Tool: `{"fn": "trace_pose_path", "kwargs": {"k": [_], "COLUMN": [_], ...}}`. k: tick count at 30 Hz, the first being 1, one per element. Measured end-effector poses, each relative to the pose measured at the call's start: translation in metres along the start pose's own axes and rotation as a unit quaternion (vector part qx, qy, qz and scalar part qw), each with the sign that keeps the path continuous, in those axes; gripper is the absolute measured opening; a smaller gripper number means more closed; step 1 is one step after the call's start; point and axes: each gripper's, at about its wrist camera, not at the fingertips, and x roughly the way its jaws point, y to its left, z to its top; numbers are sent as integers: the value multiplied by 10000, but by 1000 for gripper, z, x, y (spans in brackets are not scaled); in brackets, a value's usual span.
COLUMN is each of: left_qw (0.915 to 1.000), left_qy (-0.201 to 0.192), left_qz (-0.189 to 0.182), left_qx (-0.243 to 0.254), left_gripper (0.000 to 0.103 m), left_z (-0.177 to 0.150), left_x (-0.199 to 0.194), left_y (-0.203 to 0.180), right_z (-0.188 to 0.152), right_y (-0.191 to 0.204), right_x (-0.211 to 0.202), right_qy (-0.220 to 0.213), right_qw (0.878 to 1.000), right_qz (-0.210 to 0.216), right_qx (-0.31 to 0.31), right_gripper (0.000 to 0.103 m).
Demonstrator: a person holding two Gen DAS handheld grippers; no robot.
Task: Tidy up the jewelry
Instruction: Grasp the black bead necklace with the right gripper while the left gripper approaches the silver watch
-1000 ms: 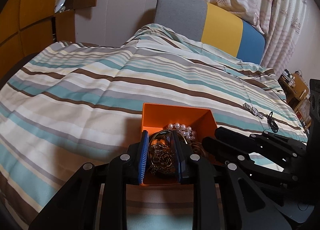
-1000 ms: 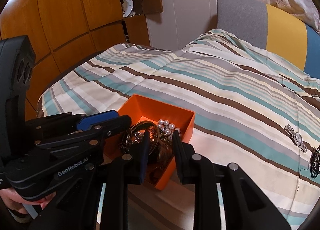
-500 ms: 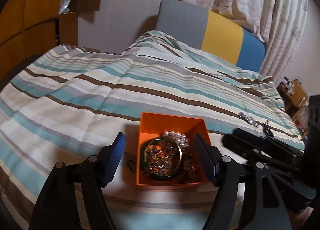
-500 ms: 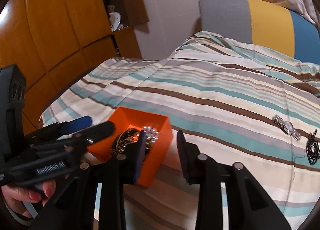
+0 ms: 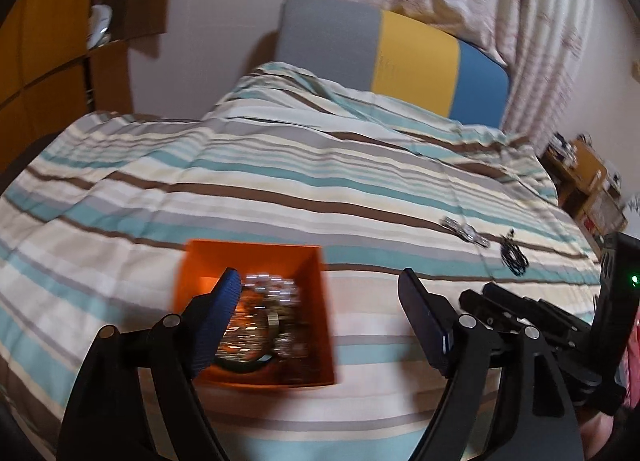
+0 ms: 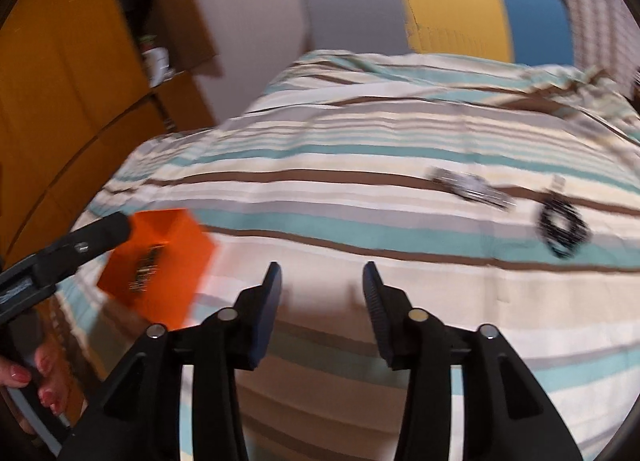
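Left claw (image 5: 320,293): you have just spread it wide, released, bracelet dropped in the orange box (image 5: 256,261).
Right claw (image 6: 322,281): you have just been opening it, empty, now over the bed (image 6: 400,269), box at frame left.

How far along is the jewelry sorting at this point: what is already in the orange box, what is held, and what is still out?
Done: the orange box holds pearls and gold pieces. In hand: nothing; the left gripper and right gripper have just been opening, and both stand open with nothing between the fingers. Left: a silver watch and a black necklace lie on the striped bedspread.
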Motion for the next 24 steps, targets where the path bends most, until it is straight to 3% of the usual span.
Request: {"fn": "trace_pose_path", "kwargs": {"k": [3,4,8,14,20,24], "left_qw": [9996,9993,9975,9952,9936,9926], "left_qy": [141,181,310,525,740,845], "left_qz": [-91,-83,-152,-192,-145,-131], "left_qx": [244,314,617,804,844,867], "left_gripper": [81,86,87,87,87,87], "left_z": [0,0,0,5,10,12], "left_x": [13,17,36,67,93,110], "left_y": [-26,-33,-64,-96,-112,-119], "right_z": [0,0,6,28,42,45], "right_y": [-41,-54,-111,-144,-153,-154], "right_x": [-7,-9,-14,-3,38,47], "right_qy": [-75,-86,-164,-131,259,371], "right_qw": [9979,9962,9846,9805,9781,9736], "right_qz": [-498,-665,-1281,-1465,-1743,-2062], "right_qx": [400,547,1176,1304,1104,901], "right_gripper": [57,59,72,75,74,51]}}
